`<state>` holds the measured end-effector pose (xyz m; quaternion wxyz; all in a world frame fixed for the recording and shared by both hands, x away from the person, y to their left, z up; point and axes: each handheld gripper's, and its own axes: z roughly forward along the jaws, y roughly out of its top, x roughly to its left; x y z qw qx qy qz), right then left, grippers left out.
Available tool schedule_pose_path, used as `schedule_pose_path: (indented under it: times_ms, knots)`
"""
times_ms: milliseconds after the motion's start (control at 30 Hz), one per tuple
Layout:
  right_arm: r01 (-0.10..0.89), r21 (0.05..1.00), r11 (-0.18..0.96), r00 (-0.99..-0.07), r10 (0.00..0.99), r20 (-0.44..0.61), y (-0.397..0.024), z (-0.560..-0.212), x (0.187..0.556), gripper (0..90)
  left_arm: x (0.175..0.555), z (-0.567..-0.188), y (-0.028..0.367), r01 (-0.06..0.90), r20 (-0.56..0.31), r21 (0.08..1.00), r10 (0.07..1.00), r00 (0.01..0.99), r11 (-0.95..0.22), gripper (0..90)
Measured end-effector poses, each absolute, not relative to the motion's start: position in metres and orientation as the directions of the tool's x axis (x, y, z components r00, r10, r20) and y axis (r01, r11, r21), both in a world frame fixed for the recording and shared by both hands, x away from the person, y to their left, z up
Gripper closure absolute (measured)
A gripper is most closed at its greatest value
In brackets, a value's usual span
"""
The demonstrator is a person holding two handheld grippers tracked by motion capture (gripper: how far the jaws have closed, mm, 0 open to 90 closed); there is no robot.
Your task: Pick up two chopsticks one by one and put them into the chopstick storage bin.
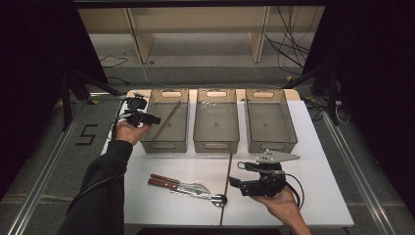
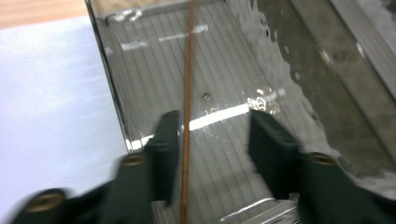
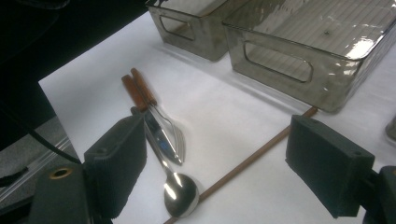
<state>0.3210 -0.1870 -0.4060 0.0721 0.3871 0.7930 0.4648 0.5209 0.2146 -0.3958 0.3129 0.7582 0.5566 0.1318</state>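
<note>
Three bins of smoky, see-through plastic gleam with glossy highlights, their ribbed floors lightly scuffed. In the left bin lies a thin chopstick of matt brown wood; a second like it rests on the desk, whose white top looks smooth and matt (paper-like in finish). A polished metal spoon mirrors the light beside a shiny steel knife and fork, both with reddish, satin wooden handles. The claw pads are black, matt and finely grained, like foam rubber.
</note>
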Motion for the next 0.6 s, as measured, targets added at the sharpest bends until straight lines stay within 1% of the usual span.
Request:
schedule_pose_path:
  times_ms: [67, 100, 200, 233, 267, 367, 400, 500, 600]
  knots:
    - [0.548, 0.793, 0.268, -0.688, 0.683, 0.245, -0.188, -0.406, 0.322, 21.0, 0.517, -0.390, 0.215, 0.753, -0.169, 0.637, 0.922, 0.348, -0.167, 40.5]
    - [0.549, 0.792, 0.268, -0.686, 0.686, 0.243, -0.189, -0.406, 0.322, 21.1, 0.514, -0.387, 0.216, 0.748, -0.179, 0.645, 0.920, 0.349, -0.159, 35.4]
    - [0.552, 0.790, 0.267, -0.679, 0.693, 0.241, -0.192, -0.406, 0.326, 22.6, 0.504, -0.376, 0.218, 0.736, -0.223, 0.665, 0.905, 0.362, -0.130, 28.0]
    - [0.554, 0.789, 0.267, -0.678, 0.695, 0.241, -0.194, -0.406, 0.328, 24.1, 0.499, -0.373, 0.218, 0.728, -0.221, 0.673, 0.904, 0.367, -0.131, 26.2]
    - [0.557, 0.786, 0.268, -0.677, 0.695, 0.243, -0.195, -0.407, 0.331, 27.5, 0.493, -0.370, 0.218, 0.717, -0.219, 0.685, 0.902, 0.373, -0.130, 24.6]
    - [0.566, 0.774, 0.282, -0.675, 0.698, 0.239, -0.196, -0.410, 0.339, 39.5, 0.473, -0.364, 0.214, 0.685, -0.212, 0.715, 0.890, 0.404, -0.140, 21.3]
    - [0.570, 0.768, 0.293, -0.674, 0.701, 0.233, -0.195, -0.411, 0.342, 44.7, 0.465, -0.363, 0.213, 0.674, -0.215, 0.725, 0.884, 0.416, -0.140, 21.0]
    - [0.576, 0.758, 0.306, -0.664, 0.717, 0.215, -0.191, -0.415, 0.351, 55.9, 0.441, -0.362, 0.212, 0.639, -0.231, 0.758, 0.862, 0.451, -0.131, 20.3]
    - [0.606, 0.722, 0.334, -0.652, 0.728, 0.211, -0.185, -0.421, 0.362, 53.6, 0.419, -0.366, 0.211, 0.616, -0.247, 0.778, 0.843, 0.478, -0.121, 20.2]
